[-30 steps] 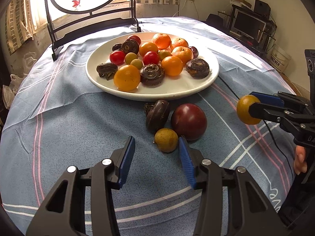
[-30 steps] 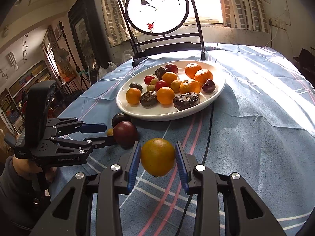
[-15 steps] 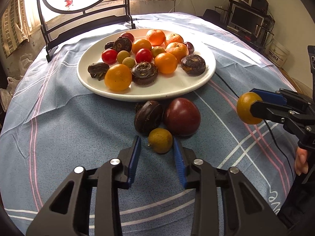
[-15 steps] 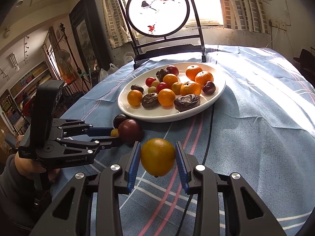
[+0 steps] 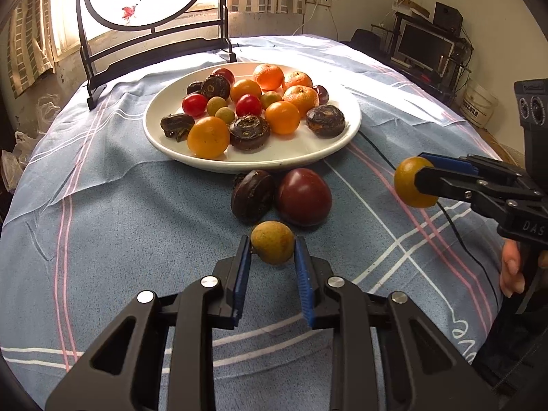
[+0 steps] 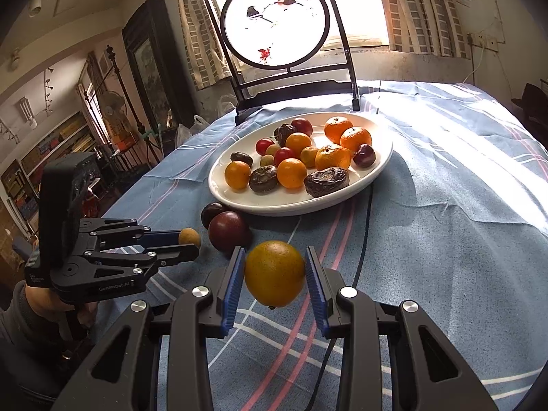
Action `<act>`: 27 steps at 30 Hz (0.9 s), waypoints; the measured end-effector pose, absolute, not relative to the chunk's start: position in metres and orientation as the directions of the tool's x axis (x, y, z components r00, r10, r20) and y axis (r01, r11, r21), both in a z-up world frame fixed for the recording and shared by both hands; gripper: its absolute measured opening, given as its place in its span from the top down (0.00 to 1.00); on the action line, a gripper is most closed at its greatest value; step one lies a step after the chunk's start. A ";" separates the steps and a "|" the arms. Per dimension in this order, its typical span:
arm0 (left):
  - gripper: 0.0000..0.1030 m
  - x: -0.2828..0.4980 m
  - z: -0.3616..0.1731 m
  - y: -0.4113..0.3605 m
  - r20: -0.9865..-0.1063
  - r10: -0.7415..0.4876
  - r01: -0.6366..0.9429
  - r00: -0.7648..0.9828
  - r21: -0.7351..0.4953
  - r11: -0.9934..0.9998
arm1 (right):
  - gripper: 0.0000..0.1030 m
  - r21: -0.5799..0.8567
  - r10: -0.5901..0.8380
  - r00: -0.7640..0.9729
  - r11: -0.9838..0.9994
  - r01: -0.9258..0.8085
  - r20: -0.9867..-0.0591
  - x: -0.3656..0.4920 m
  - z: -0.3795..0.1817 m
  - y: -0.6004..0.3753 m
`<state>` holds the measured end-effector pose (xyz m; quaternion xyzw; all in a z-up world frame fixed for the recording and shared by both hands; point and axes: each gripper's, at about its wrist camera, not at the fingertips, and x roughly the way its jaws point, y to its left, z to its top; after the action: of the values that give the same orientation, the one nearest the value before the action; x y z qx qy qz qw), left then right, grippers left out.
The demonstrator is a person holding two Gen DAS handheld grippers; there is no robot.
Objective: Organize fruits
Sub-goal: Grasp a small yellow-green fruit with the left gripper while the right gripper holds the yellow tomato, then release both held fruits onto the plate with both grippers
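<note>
Both your tongs grip fruit: left tongs (image 5: 273, 250) pinch a small brownish fruit (image 5: 272, 242), right tongs (image 6: 275, 275) an orange (image 6: 274, 273); "GenRobot.AI" reads on the left body, above the blue-striped counter (image 6: 445, 222)

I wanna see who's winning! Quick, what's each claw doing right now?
Left claw: shut on the small greenish fruit.
Right claw: shut on the orange fruit, held above the cloth.

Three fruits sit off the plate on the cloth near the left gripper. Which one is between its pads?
The small yellow-brown round fruit, nearest the camera, clamped in the left gripper. The dark wrinkled fruit and the maroon fruit lie beyond it, ungripped.
</note>
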<state>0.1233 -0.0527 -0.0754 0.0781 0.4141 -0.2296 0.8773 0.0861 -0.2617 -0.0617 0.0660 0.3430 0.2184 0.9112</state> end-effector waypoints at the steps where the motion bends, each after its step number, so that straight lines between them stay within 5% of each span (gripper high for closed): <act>1: 0.76 0.119 -0.071 -0.049 -0.751 -0.351 0.466 0.560 -0.065 0.882 | 0.65 0.274 0.447 0.667 0.894 -0.354 -0.596 0.086 -0.062 -0.262; 10: 0.76 0.120 -0.036 -0.028 -0.676 -0.413 0.458 0.611 -0.124 0.880 | 0.65 0.320 0.483 0.643 0.875 -0.362 -0.595 0.095 -0.047 -0.260; 22: 0.76 0.234 -0.028 -0.054 -0.685 -0.386 0.398 0.618 -0.150 0.905 | 0.65 0.294 0.427 0.664 0.904 -0.309 -0.614 0.220 0.000 -0.231; 23: 0.74 0.243 -0.029 -0.053 -0.688 -0.385 0.386 0.616 -0.163 0.908 | 0.64 0.294 0.426 0.663 0.905 -0.308 -0.616 0.228 -0.001 -0.228; 24: 0.56 0.251 -0.031 -0.052 -0.691 -0.382 0.371 0.614 -0.175 0.912 | 0.64 0.289 0.417 0.667 0.909 -0.301 -0.617 0.234 -0.002 -0.226; 26: 0.36 0.258 -0.031 -0.045 -0.684 -0.365 0.332 0.631 -0.186 0.925 | 0.49 0.272 0.387 0.689 0.922 -0.275 -0.613 0.239 -0.001 -0.226; 27: 0.36 0.257 -0.029 -0.041 -0.676 -0.365 0.324 0.640 -0.194 0.926 | 0.45 0.273 0.381 0.701 0.924 -0.267 -0.603 0.236 0.001 -0.228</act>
<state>0.2566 -0.0406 -0.0291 -0.0274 0.3790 -0.1901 0.9053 0.2361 -0.2278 0.0006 0.0824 0.3440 0.1764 0.9185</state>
